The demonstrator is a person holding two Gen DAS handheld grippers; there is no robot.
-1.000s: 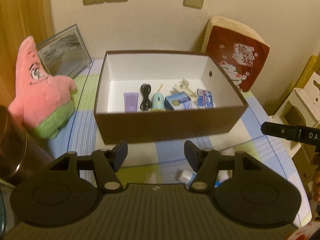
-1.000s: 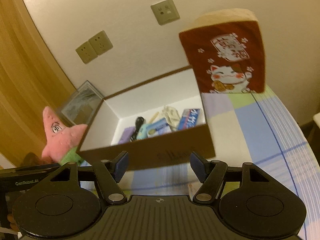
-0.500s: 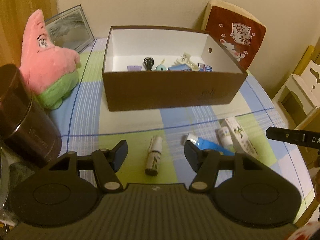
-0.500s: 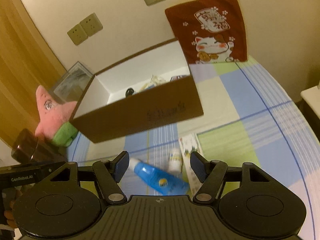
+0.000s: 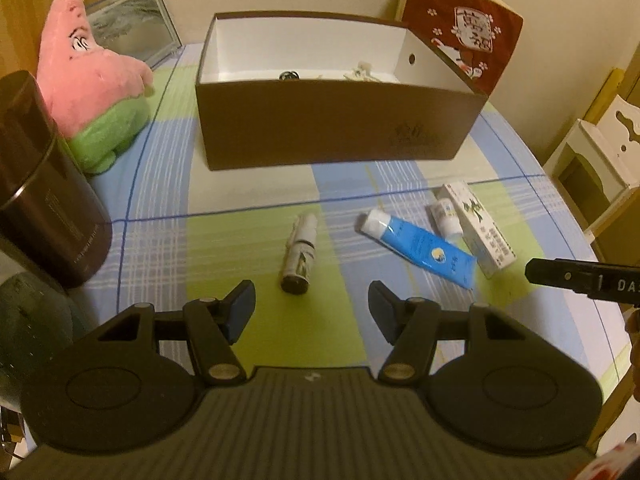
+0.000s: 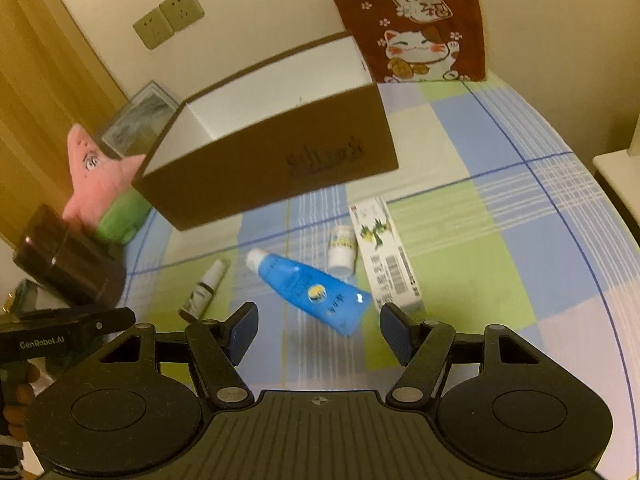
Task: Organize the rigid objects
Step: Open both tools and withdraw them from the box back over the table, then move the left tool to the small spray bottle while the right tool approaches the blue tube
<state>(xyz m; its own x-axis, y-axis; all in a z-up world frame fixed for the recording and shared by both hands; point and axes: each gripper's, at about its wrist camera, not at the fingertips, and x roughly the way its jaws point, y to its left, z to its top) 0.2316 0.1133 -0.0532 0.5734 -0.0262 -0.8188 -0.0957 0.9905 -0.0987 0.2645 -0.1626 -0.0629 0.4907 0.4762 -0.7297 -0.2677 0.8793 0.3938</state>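
A brown box (image 5: 332, 124) with a white inside stands at the back of the checked table; small items lie in it. In front lie a small spray bottle (image 5: 299, 254), a blue tube (image 5: 420, 248), a small white bottle (image 5: 445, 216) and a long white carton (image 5: 478, 229). My left gripper (image 5: 311, 308) is open and empty, just short of the spray bottle. My right gripper (image 6: 318, 326) is open and empty, just short of the blue tube (image 6: 310, 290). The carton (image 6: 384, 256), white bottle (image 6: 342, 250), spray bottle (image 6: 204, 290) and box (image 6: 272, 160) also show there.
A pink star plush (image 5: 94, 88) and a picture frame (image 5: 134, 28) sit at the left, with a dark canister (image 5: 40, 212) nearer. A red cat cushion (image 5: 464, 36) leans on the wall behind the box. White furniture (image 5: 600, 160) stands beyond the table's right edge.
Both grippers have pulled back and lowered from over the box toward the table's front. The loose items on the cloth have come into view ahead of the fingers.
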